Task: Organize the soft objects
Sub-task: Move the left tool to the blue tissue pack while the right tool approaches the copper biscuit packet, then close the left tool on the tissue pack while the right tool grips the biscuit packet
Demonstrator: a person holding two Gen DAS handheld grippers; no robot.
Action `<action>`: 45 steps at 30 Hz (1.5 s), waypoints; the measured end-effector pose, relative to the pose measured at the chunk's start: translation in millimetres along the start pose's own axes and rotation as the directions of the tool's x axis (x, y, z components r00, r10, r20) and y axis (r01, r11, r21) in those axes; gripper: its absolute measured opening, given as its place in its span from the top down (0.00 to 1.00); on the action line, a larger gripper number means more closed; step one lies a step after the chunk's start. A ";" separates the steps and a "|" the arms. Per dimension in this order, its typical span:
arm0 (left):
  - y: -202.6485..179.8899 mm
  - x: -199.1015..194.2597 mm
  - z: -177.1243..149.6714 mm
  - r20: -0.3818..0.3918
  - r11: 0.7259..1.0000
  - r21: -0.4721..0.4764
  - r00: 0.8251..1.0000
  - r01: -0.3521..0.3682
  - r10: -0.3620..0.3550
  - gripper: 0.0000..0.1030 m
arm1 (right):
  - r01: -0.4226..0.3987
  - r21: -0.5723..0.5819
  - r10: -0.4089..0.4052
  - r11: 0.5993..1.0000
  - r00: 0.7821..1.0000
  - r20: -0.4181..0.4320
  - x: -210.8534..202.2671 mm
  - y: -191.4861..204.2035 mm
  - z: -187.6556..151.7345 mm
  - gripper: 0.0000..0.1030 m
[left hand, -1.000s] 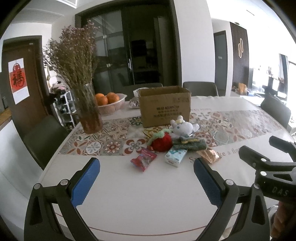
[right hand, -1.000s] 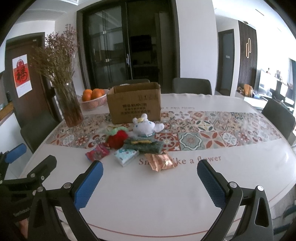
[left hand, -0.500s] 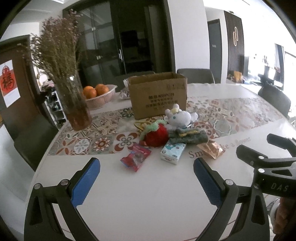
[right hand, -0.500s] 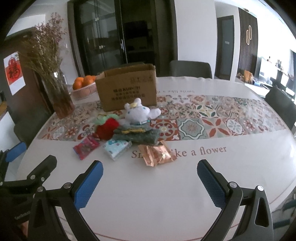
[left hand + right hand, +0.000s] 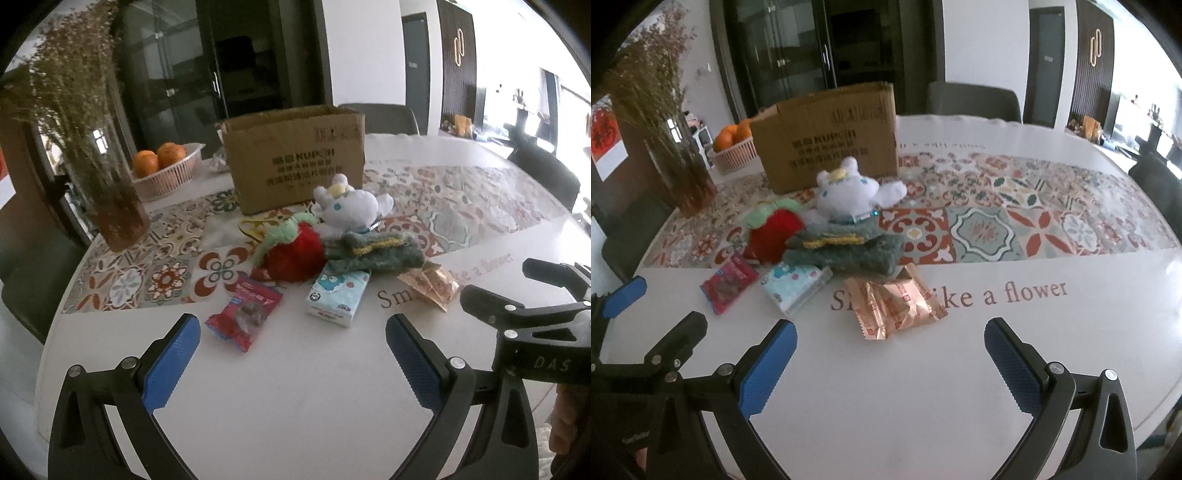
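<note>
A white plush toy (image 5: 349, 212) (image 5: 849, 194), a red plush strawberry (image 5: 291, 254) (image 5: 774, 230) and a green knitted cloth (image 5: 373, 253) (image 5: 846, 247) lie in a heap in front of an open cardboard box (image 5: 295, 155) (image 5: 827, 136). My left gripper (image 5: 293, 363) is open and empty, a short way in front of the heap. My right gripper (image 5: 890, 365) is open and empty, near a copper snack packet (image 5: 895, 304) (image 5: 430, 282). The right gripper also shows in the left wrist view (image 5: 517, 291).
A red snack packet (image 5: 245, 312) (image 5: 729, 280) and a blue tissue pack (image 5: 338, 295) (image 5: 796, 286) lie in front of the heap. A vase of dried flowers (image 5: 107, 177) (image 5: 679, 158) and a basket of oranges (image 5: 166, 170) (image 5: 733, 146) stand at the back left. Chairs ring the table.
Both grippers have moved forward toward the heap, which now looks larger and closer in both views. Both stay open and empty.
</note>
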State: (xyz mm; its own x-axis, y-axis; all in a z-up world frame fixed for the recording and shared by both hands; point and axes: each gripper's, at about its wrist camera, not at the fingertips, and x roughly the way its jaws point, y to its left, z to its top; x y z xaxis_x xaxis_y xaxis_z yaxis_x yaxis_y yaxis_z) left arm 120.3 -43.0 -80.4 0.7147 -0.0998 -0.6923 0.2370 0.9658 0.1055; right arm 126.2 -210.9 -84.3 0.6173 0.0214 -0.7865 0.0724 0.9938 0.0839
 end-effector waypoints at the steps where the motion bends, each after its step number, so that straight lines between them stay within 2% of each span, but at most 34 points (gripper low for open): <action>1: -0.7 4.6 0.8 -0.006 1.000 0.006 1.000 0.000 0.000 0.01 | 0.001 0.003 -0.001 1.000 1.000 -0.012 5.1 -1.2 0.0 0.00; 8: -4.3 34.3 4.7 -0.035 0.999 0.050 0.999 0.009 -0.007 0.01 | 0.007 0.019 -0.005 1.000 0.996 -0.089 37.8 -7.6 -0.5 0.00; 16: -8.5 67.6 6.9 -0.068 0.994 0.098 0.996 0.056 -0.049 0.01 | 0.016 0.002 -0.015 1.000 0.990 -0.143 68.0 -8.7 1.6 0.00; 28: -19.3 105.0 11.6 -0.105 0.976 0.155 0.985 0.155 -0.140 0.06 | 0.046 -0.057 -0.054 0.997 0.990 -0.129 92.8 -13.3 9.6 0.00; 32: -21.7 114.0 11.6 -0.119 0.969 0.162 0.978 0.188 -0.170 0.11 | 0.044 -0.066 -0.052 0.997 0.991 -0.126 99.4 -14.2 10.4 0.01; 36: -24.0 122.9 11.9 -0.138 0.962 0.159 0.970 0.221 -0.200 0.22 | 0.028 -0.067 -0.037 0.997 0.991 -0.128 104.7 -13.8 11.0 0.07; 38: -24.2 127.3 10.7 -0.149 0.960 0.149 0.965 0.236 -0.214 0.26 | 0.014 -0.067 -0.023 0.998 0.991 -0.132 107.1 -13.8 11.2 0.13; 41: -24.7 133.0 11.0 -0.162 0.962 0.125 0.961 0.245 -0.223 0.40 | -0.001 -0.060 -0.007 0.998 0.991 -0.136 109.1 -13.8 10.4 0.19; 45: -20.9 137.1 11.6 -0.169 0.965 0.076 0.957 0.252 -0.236 0.43 | -0.007 -0.069 -0.002 0.998 0.992 -0.129 105.7 -10.4 7.6 0.26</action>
State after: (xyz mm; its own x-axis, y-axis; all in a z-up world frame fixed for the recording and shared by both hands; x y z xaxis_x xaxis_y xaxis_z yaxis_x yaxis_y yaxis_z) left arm 221.0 -79.7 -169.2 0.5168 -0.2833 -0.8079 0.4588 0.8883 -0.0180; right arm 196.6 -219.8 -163.6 0.5110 0.0332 -0.8590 0.0137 0.9988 0.0468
